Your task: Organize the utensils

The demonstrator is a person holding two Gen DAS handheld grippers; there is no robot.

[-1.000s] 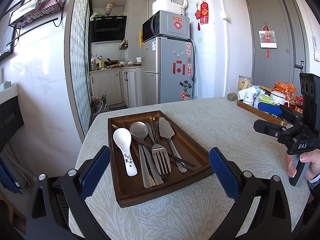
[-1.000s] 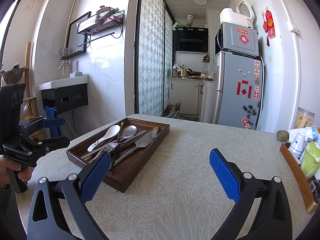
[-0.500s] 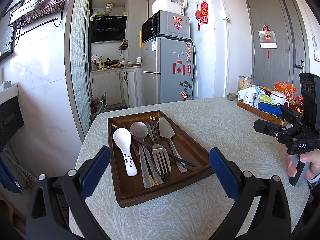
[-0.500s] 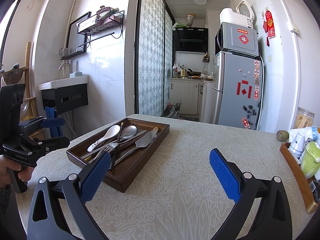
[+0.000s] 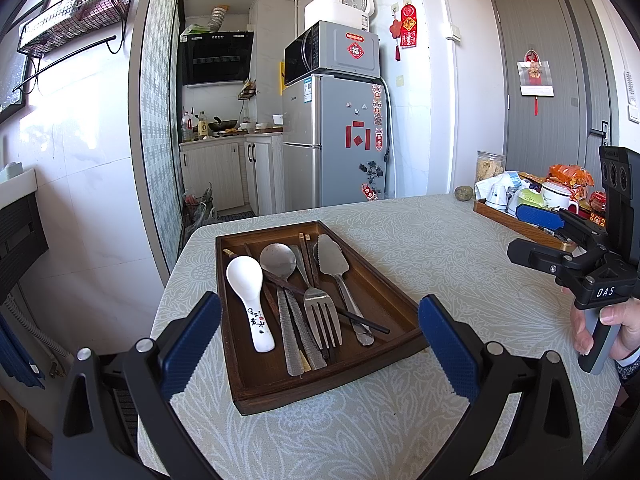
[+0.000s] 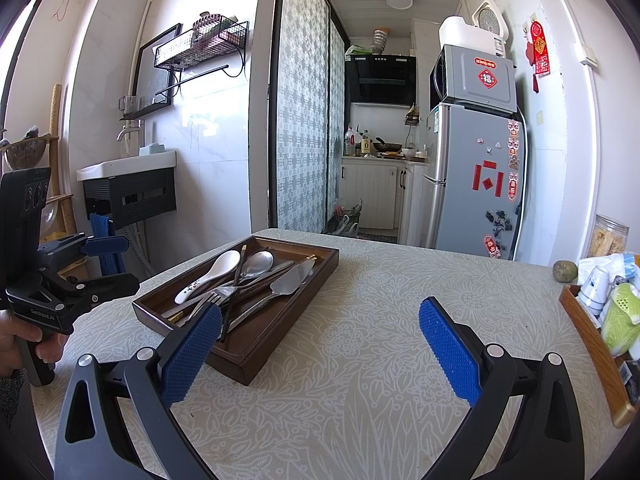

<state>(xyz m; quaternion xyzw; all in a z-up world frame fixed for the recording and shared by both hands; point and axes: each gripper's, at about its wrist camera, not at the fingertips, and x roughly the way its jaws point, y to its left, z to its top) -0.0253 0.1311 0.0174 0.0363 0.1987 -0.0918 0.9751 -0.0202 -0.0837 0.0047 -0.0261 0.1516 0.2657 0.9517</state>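
A dark wooden tray [image 5: 400, 322] lies on the patterned tablecloth [image 5: 440, 264]. In it lie a white ceramic spoon [image 5: 250, 296], a metal spoon [image 5: 278, 258], a fork [image 5: 322, 312], a cake server [image 5: 334, 262] and dark chopsticks [image 5: 320, 300]. My left gripper [image 5: 320, 346] is open and empty, held just in front of the tray's near end. My right gripper [image 6: 320, 352] is open and empty, to the right of the tray [image 6: 296, 304]. Each gripper shows in the other's view, the right one [image 5: 560, 240] and the left one [image 6: 92, 264].
A second wooden tray [image 5: 516, 222] with cups, snacks and a jar stands at the table's far right; it also shows in the right wrist view [image 6: 600, 360]. A small round stone [image 5: 464, 193] lies near it. The table edge [image 5: 168, 300] is left of the utensil tray.
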